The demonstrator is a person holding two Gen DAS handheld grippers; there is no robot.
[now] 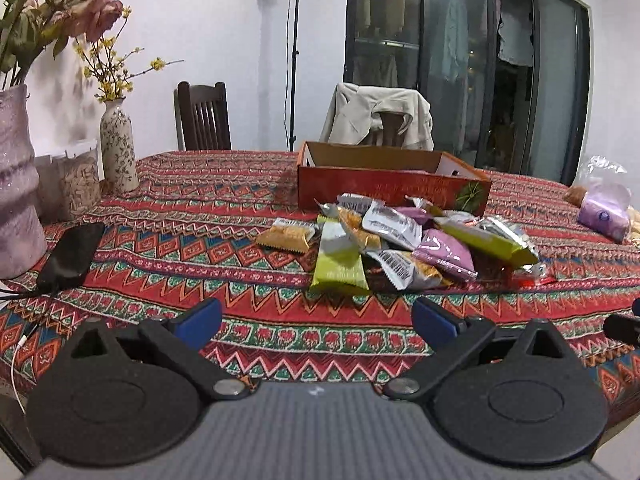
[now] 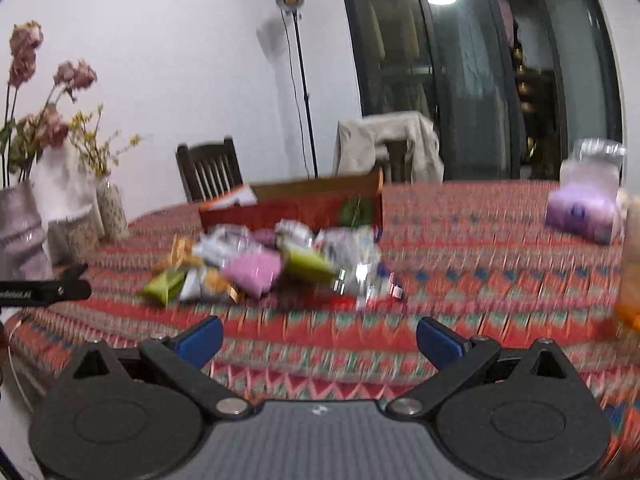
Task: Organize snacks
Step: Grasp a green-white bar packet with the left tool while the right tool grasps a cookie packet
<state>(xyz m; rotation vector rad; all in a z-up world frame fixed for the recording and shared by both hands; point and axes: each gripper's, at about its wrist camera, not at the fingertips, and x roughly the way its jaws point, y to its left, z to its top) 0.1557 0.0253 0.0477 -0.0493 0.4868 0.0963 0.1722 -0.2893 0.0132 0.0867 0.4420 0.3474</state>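
Note:
A pile of wrapped snacks (image 1: pixel 400 240) in green, purple, silver and orange packets lies on the patterned tablecloth (image 1: pixel 200 208), just in front of an open red cardboard box (image 1: pixel 384 184). My left gripper (image 1: pixel 316 316) is open and empty, hovering near the table's front edge, short of the pile. In the right wrist view, which is blurred, the same pile (image 2: pixel 264 268) and box (image 2: pixel 296 204) lie ahead and to the left. My right gripper (image 2: pixel 320 336) is open and empty above the cloth. The left gripper's side shows at the left edge (image 2: pixel 44 292).
Vases with flowers (image 1: pixel 16 176) (image 1: pixel 118 144), a clear jar (image 1: pixel 80 184) and a black phone with cables (image 1: pixel 72 256) stand at the left. A plastic bag with purple packs (image 1: pixel 604 208) lies at the right. Two chairs (image 1: pixel 204 120) (image 1: pixel 380 120) stand behind the table.

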